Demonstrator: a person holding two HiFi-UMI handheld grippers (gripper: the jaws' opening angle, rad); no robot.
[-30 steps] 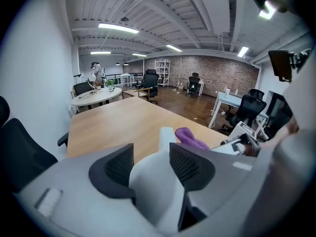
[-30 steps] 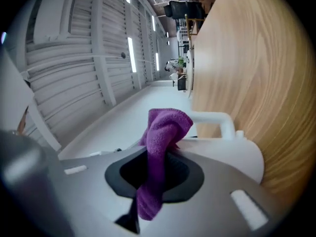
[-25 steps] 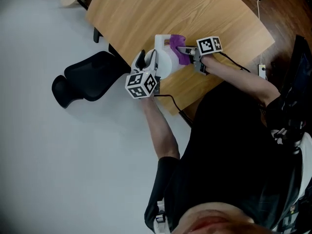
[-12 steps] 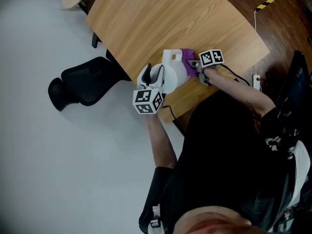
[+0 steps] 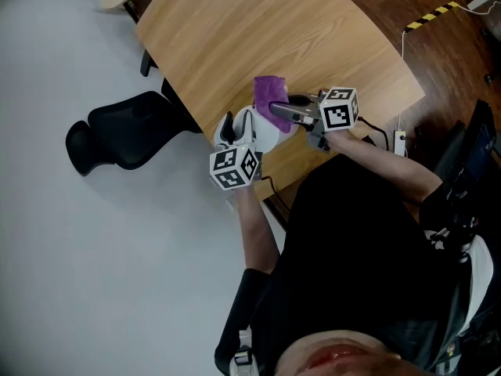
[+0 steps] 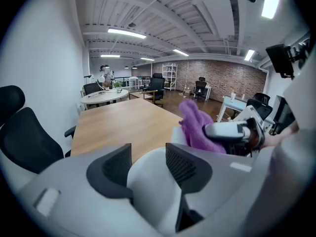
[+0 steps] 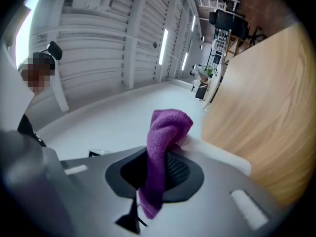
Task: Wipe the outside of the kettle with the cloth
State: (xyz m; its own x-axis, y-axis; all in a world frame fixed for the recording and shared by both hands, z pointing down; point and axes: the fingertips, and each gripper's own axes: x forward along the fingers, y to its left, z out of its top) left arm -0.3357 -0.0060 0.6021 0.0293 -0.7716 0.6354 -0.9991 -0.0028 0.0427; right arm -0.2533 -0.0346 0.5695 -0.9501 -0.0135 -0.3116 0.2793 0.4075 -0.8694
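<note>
A white kettle (image 5: 260, 129) stands near the front edge of the wooden table (image 5: 258, 30). My left gripper (image 5: 235, 131) reaches it from the near side. Its jaws have just been closing, and a white part of the kettle (image 6: 148, 181) fills the gap between the dark pads (image 6: 185, 164). My right gripper (image 5: 288, 113) is shut on the purple cloth (image 5: 271, 99), held over the kettle's top. In the right gripper view the cloth (image 7: 163, 142) hangs pinched between the pads, with the kettle's white edge (image 7: 219, 157) just beyond. The left gripper view shows the cloth (image 6: 195, 127) behind the kettle.
A black office chair (image 5: 125, 135) stands on the grey floor left of the table. A white power strip (image 5: 399, 142) and cables lie on the dark floor at the right, near yellow-black tape (image 5: 430, 14). More desks and chairs (image 6: 155, 85) fill the room beyond.
My right gripper has risen with the cloth from the kettle's right side to above its top. The left gripper has shifted slightly along the kettle's near side.
</note>
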